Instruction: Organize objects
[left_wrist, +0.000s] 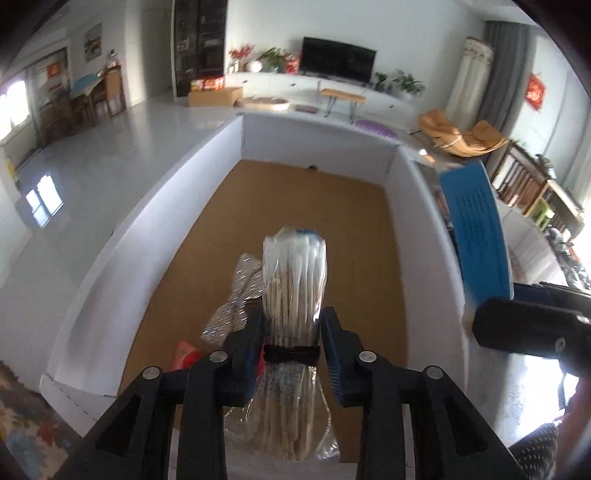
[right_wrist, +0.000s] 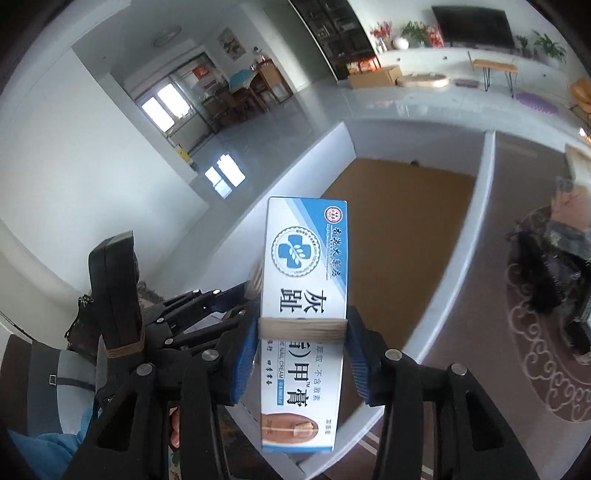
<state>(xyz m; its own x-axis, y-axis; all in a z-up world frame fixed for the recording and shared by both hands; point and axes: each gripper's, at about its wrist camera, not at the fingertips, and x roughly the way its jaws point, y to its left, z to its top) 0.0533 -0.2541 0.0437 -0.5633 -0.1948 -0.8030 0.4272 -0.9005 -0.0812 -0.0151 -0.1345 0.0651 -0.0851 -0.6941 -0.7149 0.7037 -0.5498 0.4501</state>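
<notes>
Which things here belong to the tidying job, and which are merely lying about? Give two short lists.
Part of the job:
left gripper, shut on the bag of cotton swabs
right gripper, shut on the nail cream box
white box

Lying about:
television
orange rocking chair
cardboard carton

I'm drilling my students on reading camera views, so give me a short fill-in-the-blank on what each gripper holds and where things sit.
1. The left gripper is shut on a clear bag of cotton ____.
2. The right gripper grips a blue and white ____ labelled nail cream.
3. The big box has white walls and a ____ floor.
4. A silver bow lies ____ the big box.

Missing words: swabs; carton; brown; inside
</notes>
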